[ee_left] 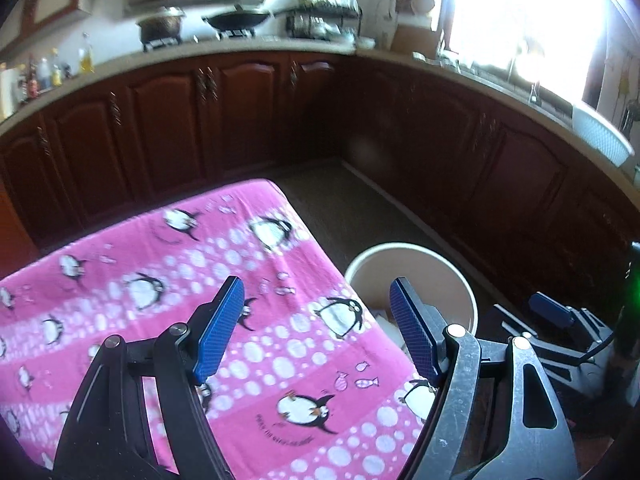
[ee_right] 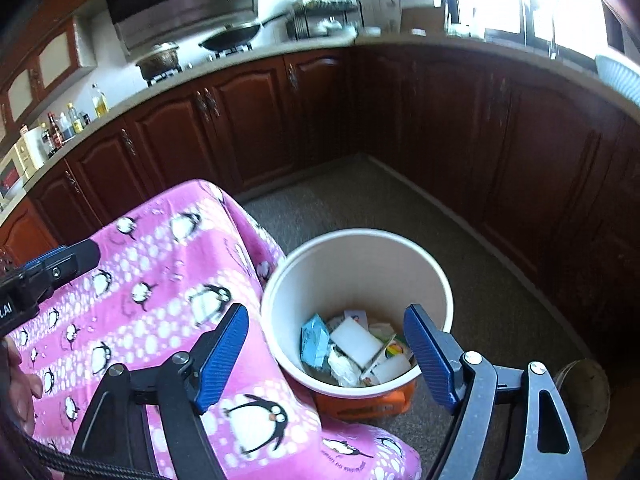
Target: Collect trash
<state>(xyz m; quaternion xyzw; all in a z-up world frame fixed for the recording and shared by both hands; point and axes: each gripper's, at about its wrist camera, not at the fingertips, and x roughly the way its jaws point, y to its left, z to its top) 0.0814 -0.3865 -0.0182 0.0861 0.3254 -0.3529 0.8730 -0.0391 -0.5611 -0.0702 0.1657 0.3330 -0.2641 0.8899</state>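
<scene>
Both grippers' jaws wide — nothing held.

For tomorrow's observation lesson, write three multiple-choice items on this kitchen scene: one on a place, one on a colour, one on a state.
1. Where does the bin stand?
A. on the counter
B. on the floor beside the cloth-covered table
C. inside a cupboard

2. What is the penguin cloth's main colour?
A. pink
B. green
C. yellow

3. How is the right gripper?
A. shut on a wrapper
B. shut, empty
C. open, empty

Answers:
1 B, it sits on the floor by the cloth's edge.
2 A, pink shows between the penguins.
3 C, its blue pads stand apart with nothing between them.
</scene>
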